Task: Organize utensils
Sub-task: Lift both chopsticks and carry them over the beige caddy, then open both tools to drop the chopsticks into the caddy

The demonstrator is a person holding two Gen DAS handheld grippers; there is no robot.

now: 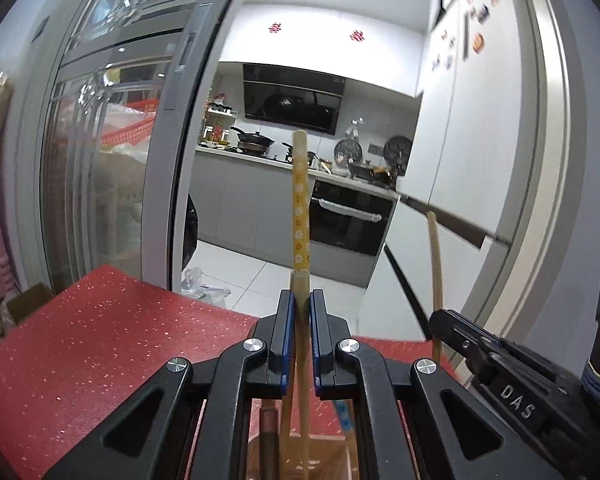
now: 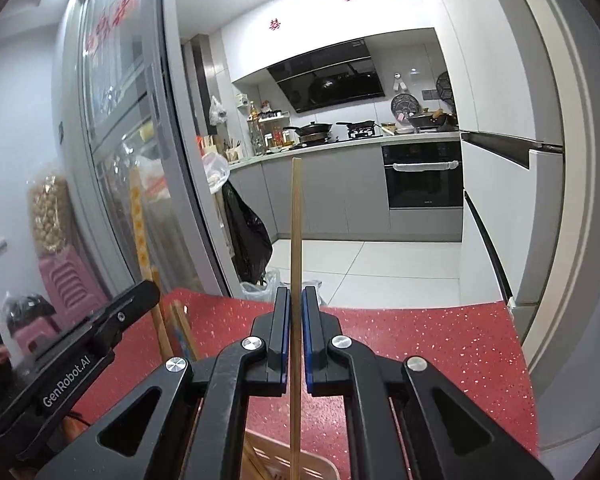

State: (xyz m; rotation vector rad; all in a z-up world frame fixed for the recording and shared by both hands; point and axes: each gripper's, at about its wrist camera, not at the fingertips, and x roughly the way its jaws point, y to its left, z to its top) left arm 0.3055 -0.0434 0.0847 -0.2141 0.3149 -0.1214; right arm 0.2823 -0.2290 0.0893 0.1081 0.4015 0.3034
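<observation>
Your left gripper (image 1: pixel 302 304) is clamped on a yellow-patterned chopstick (image 1: pixel 300 204), its blue pads pinching the plain wooden stretch just below the flower-printed band. Both sticks stand nearly upright over the red speckled table (image 1: pixel 100 320). Your right gripper (image 2: pixel 296 300) is likewise closed on a thinner plain bamboo chopstick (image 2: pixel 296 224), the jaws almost meeting around it.

Judging by shape, both sticks are light, stiff and slim, so they should pivot easily between the pads; the printed band looks glossy and probably slicker than bare wood, so keep your hold on the unprinted part. The bamboo one is square-edged and narrow, and a grip near its middle, as you have now, should limit swinging.

Below the table's near edge, under your grippers, sits a pale wooden holder (image 2: pixel 284 456) with slotted sides, and other stick handles (image 1: pixel 270 436) already rise from it. Each held stick's lower end reaches down toward that holder, though you cannot tell from these views whether the tips are inside. Lower them straight, since a tilted stick may catch on the rim.
</observation>
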